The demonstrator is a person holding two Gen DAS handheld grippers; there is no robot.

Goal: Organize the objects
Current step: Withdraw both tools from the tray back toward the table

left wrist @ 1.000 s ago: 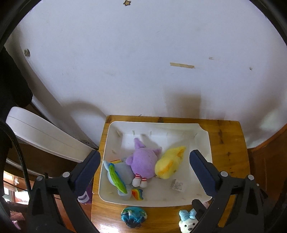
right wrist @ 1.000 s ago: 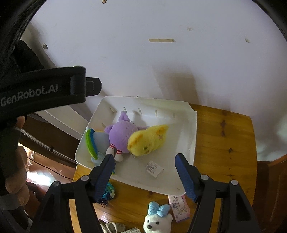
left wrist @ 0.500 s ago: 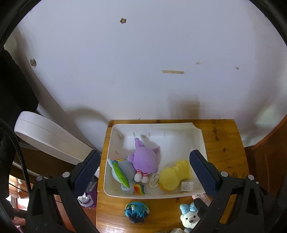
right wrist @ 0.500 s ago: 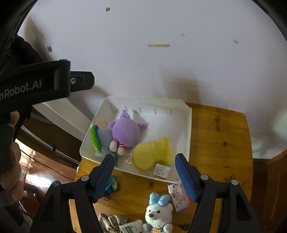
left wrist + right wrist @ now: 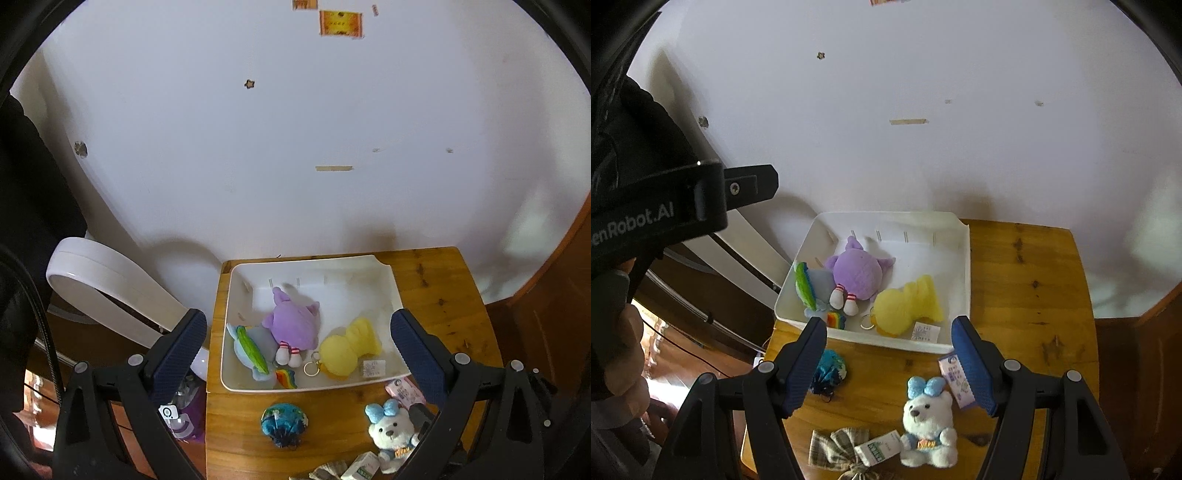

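- The left gripper [image 5: 295, 341] hangs above the tabletop [image 5: 436, 295] with its jaws spread wide and nothing between the pads; it touches nothing; the white tray [image 5: 388, 280] shows in the gap below.
- The right gripper [image 5: 889, 356] stands released as well, jaws parted and empty, held over the front half of the tabletop [image 5: 1027, 280]; a hand [image 5: 624, 354] at the left edge of this view grips the other tool.
- The tray [image 5: 964, 258] sits at the back left corner of the tabletop, against the wall; from its left side to its right lie a blue plush with a green stripe and rainbow tail [image 5: 251, 347], a purple plush [image 5: 295, 325], and a yellow plush [image 5: 347, 347] with a key ring and a white tag at the tray's front edge.
- In front of the tray, along the front of the tabletop: a blue-green ball toy [image 5: 829, 371] near the left edge; a plaid fabric bundle [image 5: 834, 448]; a small green-and-white carton [image 5: 879, 448]; a white bear with a blue bow [image 5: 927, 424]; a pink packet [image 5: 956, 380] just beside the tray's front right corner.
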